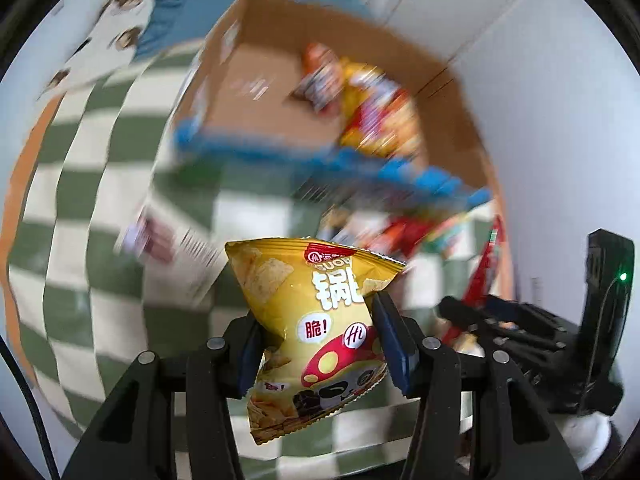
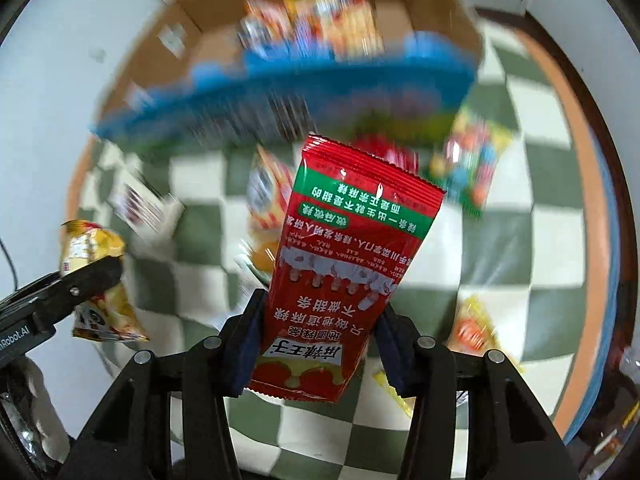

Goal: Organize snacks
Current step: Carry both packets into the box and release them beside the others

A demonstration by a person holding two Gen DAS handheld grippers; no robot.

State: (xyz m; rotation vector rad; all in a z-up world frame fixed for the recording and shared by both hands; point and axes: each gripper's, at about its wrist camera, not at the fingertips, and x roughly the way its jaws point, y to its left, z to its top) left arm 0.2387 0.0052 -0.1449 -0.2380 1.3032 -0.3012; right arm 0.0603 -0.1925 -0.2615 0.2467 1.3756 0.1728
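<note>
Left gripper (image 1: 316,344) clamps yellow chip bag (image 1: 316,320), right gripper (image 2: 320,340) clamps red packet (image 2: 344,264) — carry both over cardboard box (image 1: 272,92) at frame top before letting go

A home, by the look of it — a green-and-white checkered cloth (image 2: 516,240) covers the surface. A patterned pillow (image 1: 116,28) lies behind, beside white cabinet doors (image 1: 500,12) — plainly domestic furnishings.

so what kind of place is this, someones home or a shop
Most likely a home, perhaps a bedroom. A green and white checkered cloth covers the surface, what looks like a printed pillow lies behind it, and a plain cardboard box holds mixed snack packets. No shelves or price tags show.
</note>
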